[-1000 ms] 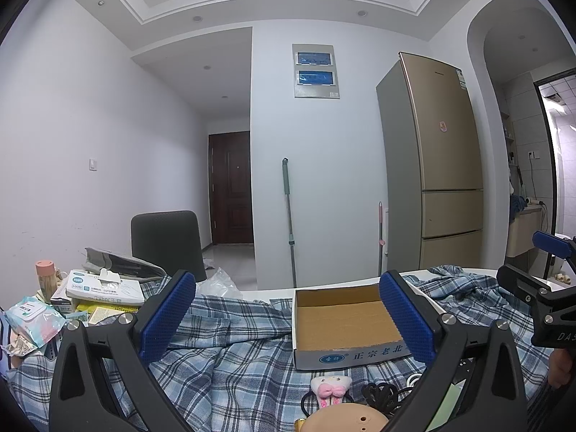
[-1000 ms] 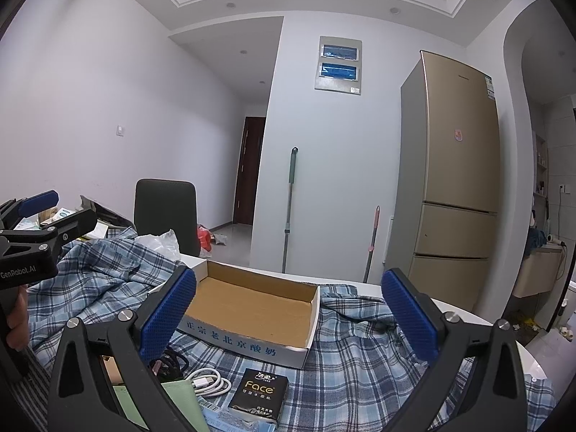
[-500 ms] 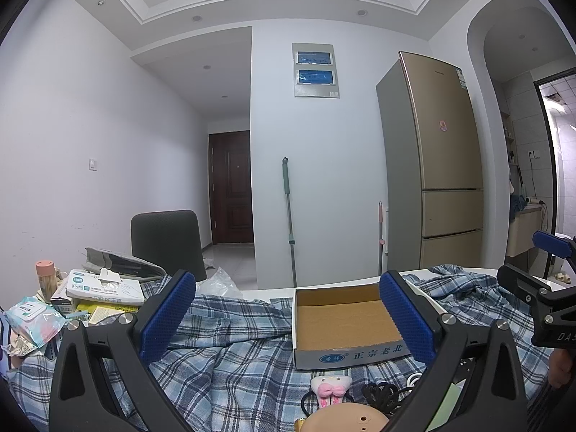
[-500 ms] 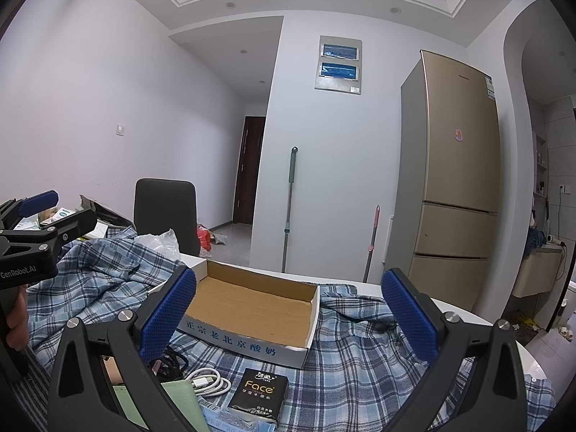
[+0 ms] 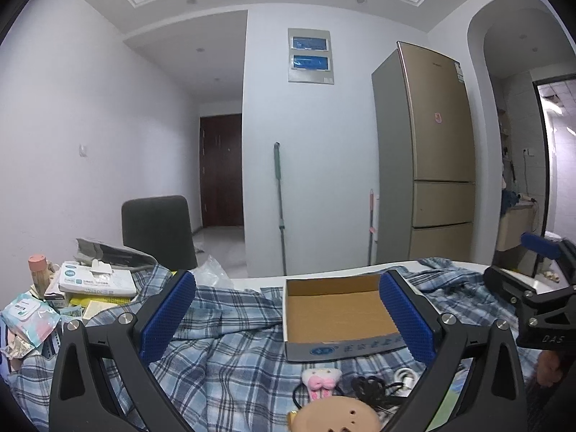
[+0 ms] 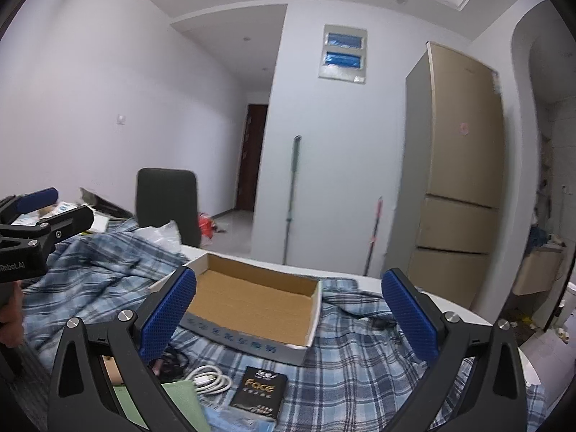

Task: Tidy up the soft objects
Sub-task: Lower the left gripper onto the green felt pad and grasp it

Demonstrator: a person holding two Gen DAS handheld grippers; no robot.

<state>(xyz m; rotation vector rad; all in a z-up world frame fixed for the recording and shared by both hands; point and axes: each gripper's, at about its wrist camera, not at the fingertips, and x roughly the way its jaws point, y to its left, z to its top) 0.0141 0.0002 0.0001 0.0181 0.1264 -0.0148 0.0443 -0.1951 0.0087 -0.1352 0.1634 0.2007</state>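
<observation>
Here both tongs gape wide and hold nothing; the left tongs (image 5: 288, 315) hover low in the frame above the blue plaid shirt (image 5: 230, 327) spread over the desk (image 5: 259, 281); a small pink-and-white plush toy (image 5: 321, 378) lies at the bottom centre, between the two pads and just below the empty cardboard box (image 5: 336, 315); in the right wrist view the right tongs (image 6: 289, 315) frame that same box (image 6: 252, 302), with a white cable (image 6: 210, 379) and a black Face box (image 6: 259, 388) near the lower edge.
</observation>
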